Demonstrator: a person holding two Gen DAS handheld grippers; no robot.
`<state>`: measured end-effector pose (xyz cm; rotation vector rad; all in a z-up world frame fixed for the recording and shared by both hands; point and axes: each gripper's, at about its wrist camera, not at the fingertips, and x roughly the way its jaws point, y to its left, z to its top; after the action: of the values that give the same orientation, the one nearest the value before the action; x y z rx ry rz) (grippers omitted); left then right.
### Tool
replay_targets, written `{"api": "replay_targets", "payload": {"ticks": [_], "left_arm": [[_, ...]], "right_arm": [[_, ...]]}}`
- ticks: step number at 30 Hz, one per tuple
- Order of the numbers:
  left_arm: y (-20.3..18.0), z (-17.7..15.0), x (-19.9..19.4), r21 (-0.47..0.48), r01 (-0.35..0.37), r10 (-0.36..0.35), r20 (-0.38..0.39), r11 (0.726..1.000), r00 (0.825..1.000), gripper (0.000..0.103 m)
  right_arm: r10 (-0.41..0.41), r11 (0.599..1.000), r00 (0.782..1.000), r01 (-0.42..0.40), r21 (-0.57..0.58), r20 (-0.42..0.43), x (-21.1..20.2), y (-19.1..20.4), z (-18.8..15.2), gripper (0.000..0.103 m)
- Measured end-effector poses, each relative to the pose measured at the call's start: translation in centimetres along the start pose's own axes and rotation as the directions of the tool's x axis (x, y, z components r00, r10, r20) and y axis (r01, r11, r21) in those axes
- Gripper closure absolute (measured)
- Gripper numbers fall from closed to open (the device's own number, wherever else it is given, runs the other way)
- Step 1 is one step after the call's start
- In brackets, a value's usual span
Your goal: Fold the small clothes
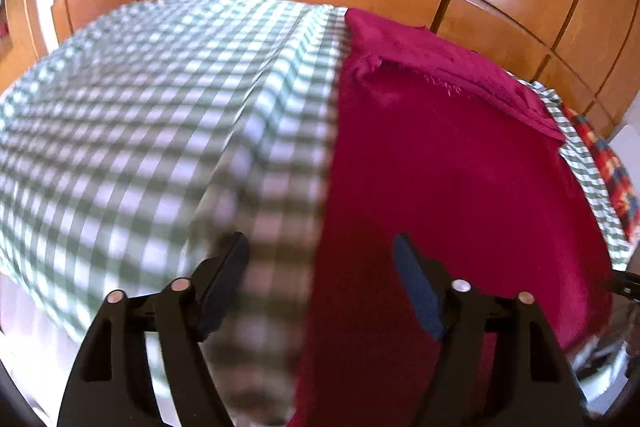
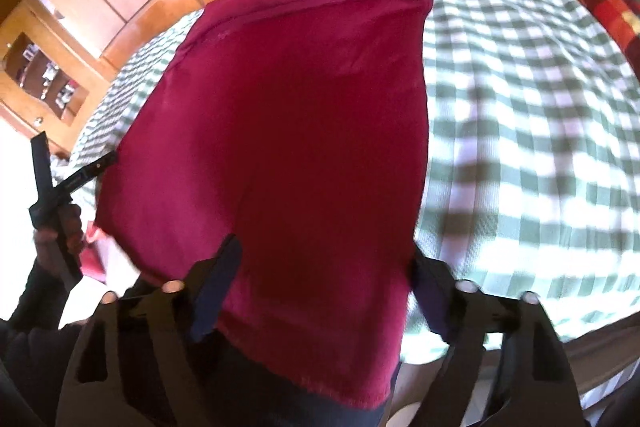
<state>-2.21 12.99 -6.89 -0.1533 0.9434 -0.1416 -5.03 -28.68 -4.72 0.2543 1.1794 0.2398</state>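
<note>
Jaws of both grippers gape, hovering over red cloth (image 2: 288, 131) on checked sheet (image 1: 140, 107).

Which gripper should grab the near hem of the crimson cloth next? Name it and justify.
Right. The right gripper hangs open straddling the crimson cloth above its near hem, while the left gripper, also open, sits over the cloth's left edge, half above the green-and-white checked bedsheet.

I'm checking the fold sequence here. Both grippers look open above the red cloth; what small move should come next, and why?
Probably lower the right gripper and close on the near hem of the red cloth. Both grippers are open and hold nothing, and that hem hangs over the edge of the checked bedspread, between the right fingers. The left gripper straddles the cloth's left edge.
</note>
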Motion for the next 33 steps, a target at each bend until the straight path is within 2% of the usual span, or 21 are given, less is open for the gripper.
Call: {"api": "replay_targets", "payload": {"ticks": [2, 3, 5, 9, 12, 16, 20, 25, 28, 31, 33], "left_arm": [[0.3, -1.0, -0.6, 0.010, 0.018, -0.018, -0.020, 1.000, 1.000, 0.044], [0.2, -1.7, -0.9, 0.029, 0.029, -0.028, -0.034, 0.999, 0.999, 0.049], [-0.2, -2.7, -1.3, 0.064, 0.036, -0.032, -0.056, 0.997, 0.998, 0.062], [-1.6, -4.7, -1.9, 0.131, 0.063, -0.050, -0.099, 0.989, 0.994, 0.065], [-1.8, -5.4, -1.5, 0.135, 0.062, -0.047, -0.114, 0.989, 0.992, 0.069], [-1.5, -5.0, -2.1, 0.116, 0.079, -0.067, -0.105, 0.990, 0.992, 0.095], [-1.2, -3.6, -3.7, 0.053, 0.188, -0.184, -0.066, 0.981, 0.981, 0.096], [-1.7, -0.2, -5.0, 0.022, 0.302, -0.303, 0.013, 0.953, 0.953, 0.096], [-2.0, 3.2, -4.6, 0.019, 0.357, -0.357, 0.059, 0.934, 0.932, 0.096], [-2.4, 6.3, -3.2, 0.011, 0.375, -0.375, 0.087, 0.927, 0.923, 0.096], [-2.4, 8.6, -1.4, -0.017, 0.377, -0.374, 0.088, 0.926, 0.923, 0.096]], "right_arm": [[0.001, 1.000, 1.000, -0.001, -0.013, -0.026, 0.0, 0.3, -0.7, 0.045], [0.000, 1.000, 0.999, -0.001, -0.019, -0.037, 0.0, 0.4, -0.9, 0.046], [0.010, 0.999, 0.998, -0.012, -0.032, -0.064, 0.2, 0.9, -1.3, 0.057], [0.023, 0.998, 0.995, -0.028, -0.049, -0.098, 1.3, 1.7, -1.7, 0.061], [0.032, 0.998, 0.993, -0.038, -0.053, -0.115, 2.4, 2.2, -1.8, 0.071], [0.039, 0.995, 0.995, -0.047, -0.085, -0.097, 1.8, 3.2, -1.4, 0.083], [0.115, 0.990, 0.993, -0.116, -0.081, -0.015, -1.1, 3.9, 0.0, 0.088], [0.202, 0.978, 0.973, -0.195, -0.068, 0.112, -3.2, 3.9, 3.7, 0.088], [0.205, 0.979, 0.964, -0.204, -0.026, 0.169, -3.1, 2.4, 6.6, 0.089], [0.188, 0.980, 0.962, -0.198, 0.032, 0.197, -2.0, 0.1, 9.2, 0.089], [0.157, 0.982, 0.966, -0.175, 0.074, 0.207, -0.9, -1.4, 11.8, 0.089]]}}
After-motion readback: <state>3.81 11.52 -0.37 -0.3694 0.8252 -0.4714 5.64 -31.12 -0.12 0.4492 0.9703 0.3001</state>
